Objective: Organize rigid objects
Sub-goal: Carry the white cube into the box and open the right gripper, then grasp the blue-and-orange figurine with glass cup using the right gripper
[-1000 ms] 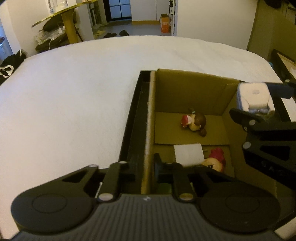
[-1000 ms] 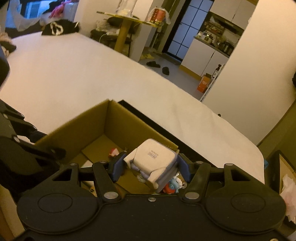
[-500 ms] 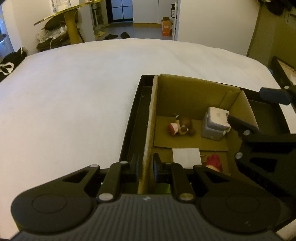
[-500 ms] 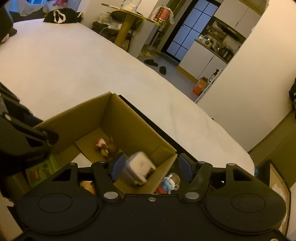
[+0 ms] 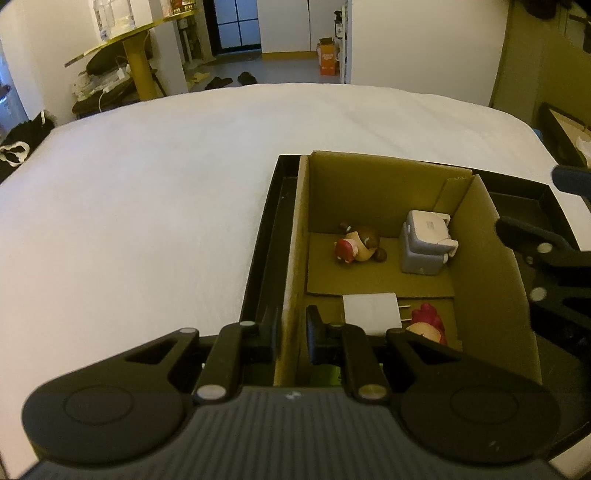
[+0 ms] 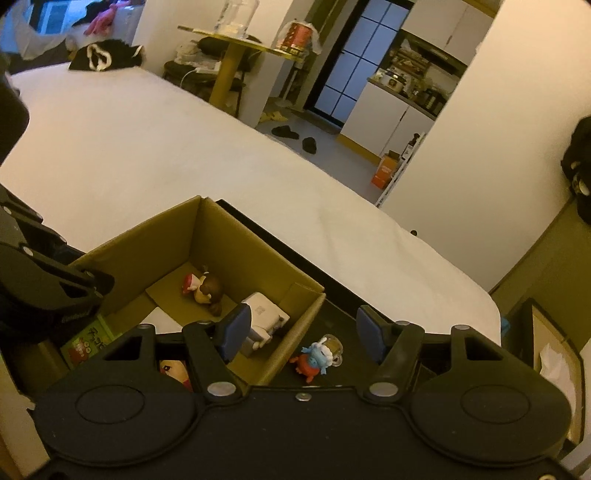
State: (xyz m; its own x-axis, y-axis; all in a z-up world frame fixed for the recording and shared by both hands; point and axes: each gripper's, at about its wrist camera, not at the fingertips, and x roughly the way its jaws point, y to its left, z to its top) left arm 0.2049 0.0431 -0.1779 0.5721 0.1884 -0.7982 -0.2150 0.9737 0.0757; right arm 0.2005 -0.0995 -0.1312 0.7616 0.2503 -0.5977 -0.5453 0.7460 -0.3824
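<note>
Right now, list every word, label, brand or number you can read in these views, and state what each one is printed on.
No text reads clearly enough to quote.
Small grey-white boxy gadget in the brown cardboard box: dark printed label on top, too small.
Flat green packet: bold white and red characters, blurred.
Red tin can on the yellow round table: markings unreadable.
Orange carton on the floor: print unreadable.

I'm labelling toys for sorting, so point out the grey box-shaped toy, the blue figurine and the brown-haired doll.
grey box-shaped toy [image 5: 424, 236], left wrist view, on its top face.
blue figurine [image 6: 317, 355], right wrist view, on its blue head.
brown-haired doll [image 5: 360, 245], left wrist view, on its head, lying in the cardboard box.
</note>
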